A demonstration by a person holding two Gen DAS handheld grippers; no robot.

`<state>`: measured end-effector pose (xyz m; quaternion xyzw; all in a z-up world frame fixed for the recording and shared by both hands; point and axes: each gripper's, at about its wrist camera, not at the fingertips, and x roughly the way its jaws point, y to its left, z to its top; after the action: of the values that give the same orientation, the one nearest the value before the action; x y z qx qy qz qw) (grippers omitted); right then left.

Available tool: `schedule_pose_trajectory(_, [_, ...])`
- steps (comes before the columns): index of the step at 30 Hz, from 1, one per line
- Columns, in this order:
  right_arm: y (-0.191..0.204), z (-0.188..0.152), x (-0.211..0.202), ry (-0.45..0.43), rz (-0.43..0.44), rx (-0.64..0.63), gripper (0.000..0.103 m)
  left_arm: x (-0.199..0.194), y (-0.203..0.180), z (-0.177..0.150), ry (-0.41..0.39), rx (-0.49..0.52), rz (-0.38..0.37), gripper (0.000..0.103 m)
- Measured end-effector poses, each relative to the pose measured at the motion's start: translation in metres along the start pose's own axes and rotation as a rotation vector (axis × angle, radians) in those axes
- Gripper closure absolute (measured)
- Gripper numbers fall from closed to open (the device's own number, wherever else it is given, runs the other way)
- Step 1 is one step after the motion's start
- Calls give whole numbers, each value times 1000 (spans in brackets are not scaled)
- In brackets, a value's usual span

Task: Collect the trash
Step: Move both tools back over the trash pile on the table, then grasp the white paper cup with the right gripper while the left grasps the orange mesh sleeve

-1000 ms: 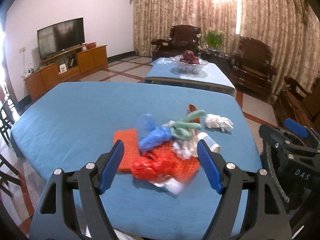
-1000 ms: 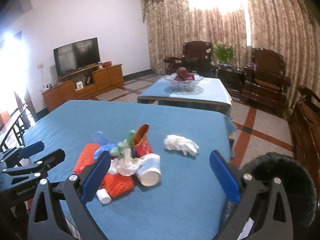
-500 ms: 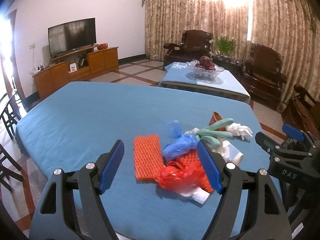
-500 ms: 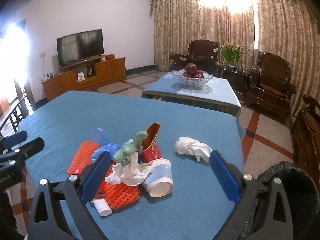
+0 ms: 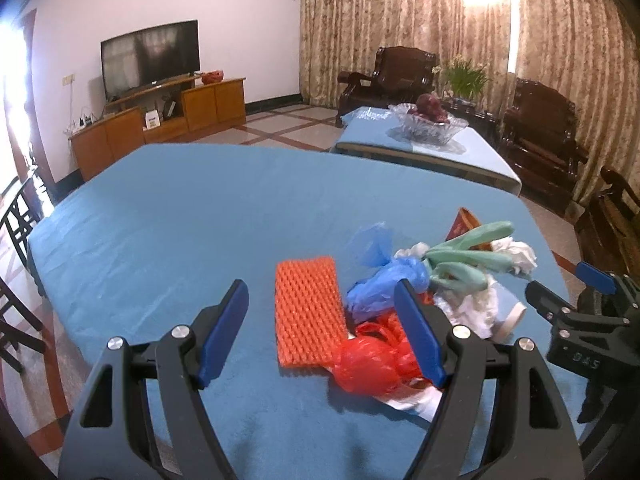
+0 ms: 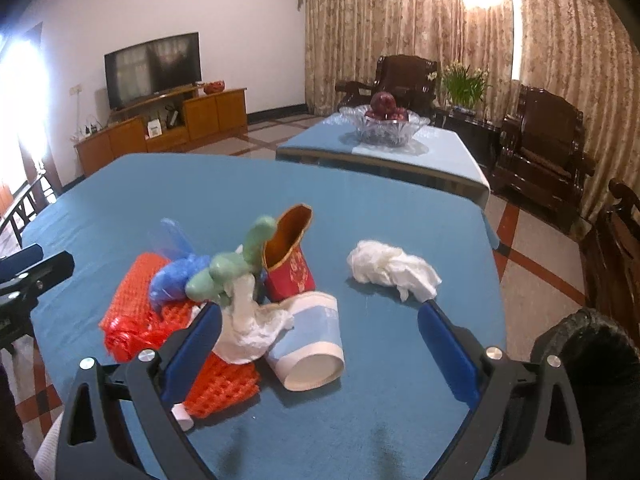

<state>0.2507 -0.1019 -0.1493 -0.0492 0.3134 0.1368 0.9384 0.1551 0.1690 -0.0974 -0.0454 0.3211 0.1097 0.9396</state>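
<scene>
A heap of trash lies on the blue table (image 5: 180, 220): an orange foam net (image 5: 308, 308), a red plastic bag (image 5: 372, 364), a blue plastic bag (image 5: 384, 284), green foam pieces (image 5: 468, 256), a fallen paper cup (image 6: 308, 344), a red pouch (image 6: 290, 264) and crumpled white tissue (image 6: 392, 266). My left gripper (image 5: 320, 324) hangs open above the near table edge, with the orange net seen between its fingers. My right gripper (image 6: 320, 340) is open too, just short of the paper cup. Neither touches anything.
A black bin (image 6: 588, 364) stands at the table's right side. Beyond is a second blue table (image 6: 400, 148) with a glass fruit bowl (image 6: 384, 122), dark wooden armchairs (image 6: 540, 148), a TV cabinet (image 5: 160, 128) and chairs (image 5: 16, 220) at the left.
Both grippers have sunk and come nearer to the heap, which looms larger. In the left view the trash has slid right. Jaws stay equally wide.
</scene>
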Motion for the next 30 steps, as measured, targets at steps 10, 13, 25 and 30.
schedule_pose_trajectory(10, [-9,-18,32,90,9,-1,17,22,11,-15,32,13,26,30])
schedule_pose_trajectory(13, [-11,-23,46,127,30,7,25,27,12,-17,35,22,31,30])
schedule_pose_trajectory(25, [-7,-29,53,184,187,25,49,74,23,-24,113,-4,27,30])
schedule_pose_trajectory(30, [-16,-28,33,143,114,12,49,97,33,-24,161,-48,16,33])
